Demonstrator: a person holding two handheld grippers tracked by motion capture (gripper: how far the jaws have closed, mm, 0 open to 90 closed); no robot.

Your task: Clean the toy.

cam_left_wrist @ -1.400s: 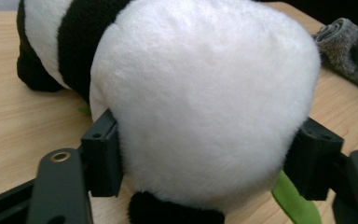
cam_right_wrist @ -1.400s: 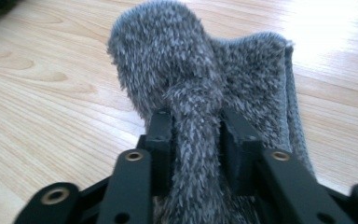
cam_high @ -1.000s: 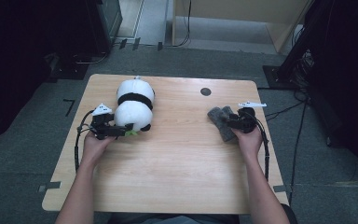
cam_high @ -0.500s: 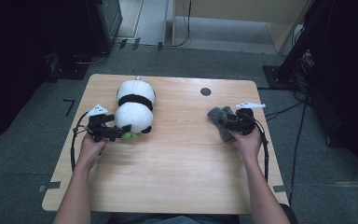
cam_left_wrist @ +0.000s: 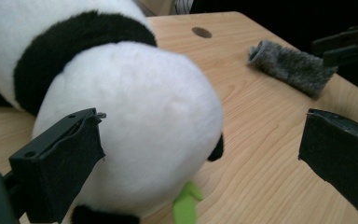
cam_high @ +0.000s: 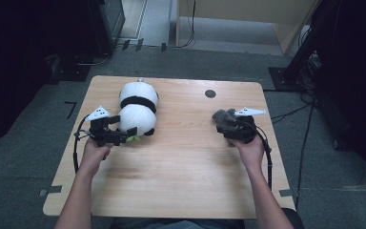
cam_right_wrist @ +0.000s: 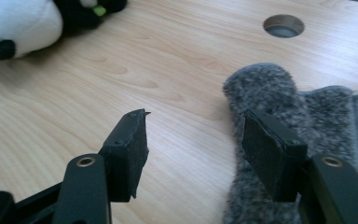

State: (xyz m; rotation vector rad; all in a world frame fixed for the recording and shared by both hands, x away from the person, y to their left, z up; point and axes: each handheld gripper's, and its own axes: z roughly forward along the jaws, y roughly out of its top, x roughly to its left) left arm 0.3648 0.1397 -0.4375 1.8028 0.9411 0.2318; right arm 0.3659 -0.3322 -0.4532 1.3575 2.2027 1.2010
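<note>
Light wooden table with rounded corners (cam_high: 181,181), one round cable hole (cam_high: 210,93) near its far edge; grey carpeted floor (cam_high: 24,157); black cables (cam_high: 310,119) at right.

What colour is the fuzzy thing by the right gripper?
The fuzzy cloth is speckled grey, clearest in the right gripper view.

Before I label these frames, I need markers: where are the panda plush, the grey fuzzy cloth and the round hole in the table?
panda plush (cam_high: 136,117): high view, its white rounded body.
grey fuzzy cloth (cam_left_wrist: 289,65): left gripper view, middle of its fuzzy surface.
round hole (cam_right_wrist: 283,25): right gripper view, its grey centre.
</note>
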